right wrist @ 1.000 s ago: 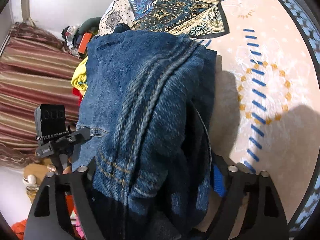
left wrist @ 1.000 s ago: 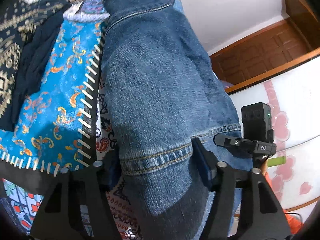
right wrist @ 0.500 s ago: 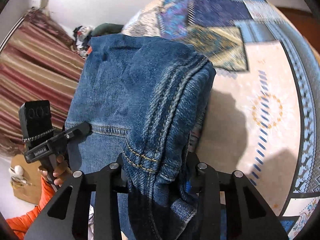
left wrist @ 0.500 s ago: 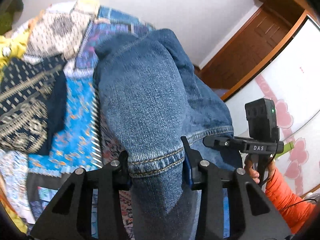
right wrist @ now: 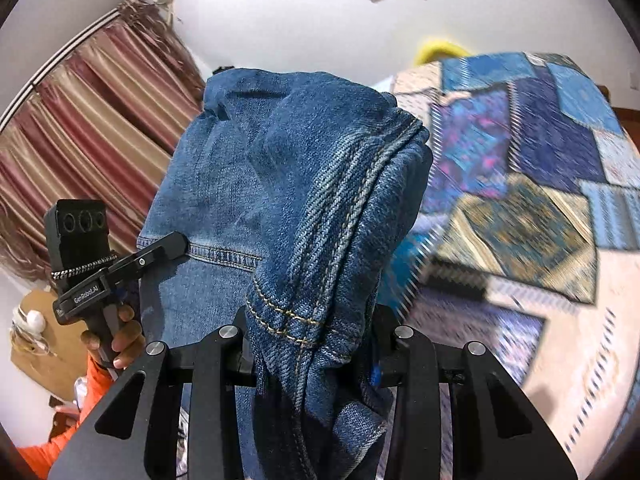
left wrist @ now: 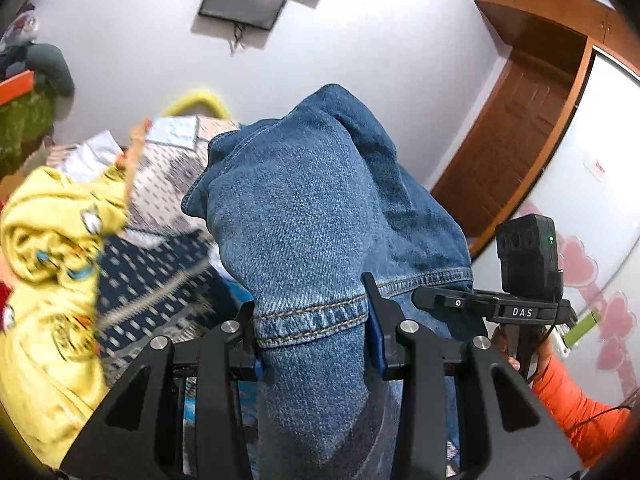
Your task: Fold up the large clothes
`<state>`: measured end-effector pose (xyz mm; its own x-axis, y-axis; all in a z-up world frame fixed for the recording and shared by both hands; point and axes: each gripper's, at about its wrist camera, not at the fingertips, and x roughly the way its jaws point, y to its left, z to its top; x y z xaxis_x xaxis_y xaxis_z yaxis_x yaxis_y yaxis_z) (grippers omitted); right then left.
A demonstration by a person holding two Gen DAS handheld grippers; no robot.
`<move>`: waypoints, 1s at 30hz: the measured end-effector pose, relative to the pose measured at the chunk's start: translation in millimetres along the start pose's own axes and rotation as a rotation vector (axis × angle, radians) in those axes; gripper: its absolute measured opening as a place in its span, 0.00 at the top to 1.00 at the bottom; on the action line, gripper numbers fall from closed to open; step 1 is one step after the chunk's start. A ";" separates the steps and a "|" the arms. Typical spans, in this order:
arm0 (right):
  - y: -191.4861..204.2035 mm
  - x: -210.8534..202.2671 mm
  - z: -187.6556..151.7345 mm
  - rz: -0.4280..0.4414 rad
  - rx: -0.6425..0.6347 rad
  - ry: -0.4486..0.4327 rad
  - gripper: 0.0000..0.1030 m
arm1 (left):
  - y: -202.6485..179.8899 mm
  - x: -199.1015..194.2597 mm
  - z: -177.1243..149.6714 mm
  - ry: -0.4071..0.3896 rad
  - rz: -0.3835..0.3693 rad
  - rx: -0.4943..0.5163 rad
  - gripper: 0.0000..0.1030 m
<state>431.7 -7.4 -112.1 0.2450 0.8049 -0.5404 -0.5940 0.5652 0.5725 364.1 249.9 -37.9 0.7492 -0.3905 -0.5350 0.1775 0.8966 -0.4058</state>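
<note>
1. Left hand-held gripper (left wrist: 312,344) is clamped on a hemmed edge of the blue jeans (left wrist: 312,216), which are raised off the bed.
2. Right hand-held gripper (right wrist: 312,356) is clamped on another stitched fold of the same jeans.
3. Below lies the patchwork bedspread (right wrist: 540,184); a yellow garment (left wrist: 52,248) sits at the bed's left edge.

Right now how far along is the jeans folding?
Done: the jeans are picked up, the left gripper and right gripper each shut on a hem. In hand: they hang bunched above the patchwork bedspread. Left: no flat fold shows yet; the yellow garment lies unfolded.
</note>
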 end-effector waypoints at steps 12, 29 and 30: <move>-15.9 146.5 18.9 0.013 0.091 0.080 0.67 | 147.6 40.3 -3.4 0.033 0.093 -0.141 0.63; -49.4 205.1 -17.6 -0.201 -0.010 0.211 0.59 | 185.3 88.3 -60.1 0.166 0.457 0.020 0.39; -42.7 200.3 -17.7 -0.233 -0.030 0.198 0.59 | 180.0 84.1 -63.0 0.177 0.470 0.037 0.39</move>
<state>492.6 126.6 -255.7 0.2248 0.6017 -0.7664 -0.5622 0.7226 0.4023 418.8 365.2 -202.6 0.6345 0.0304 -0.7723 -0.1276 0.9896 -0.0659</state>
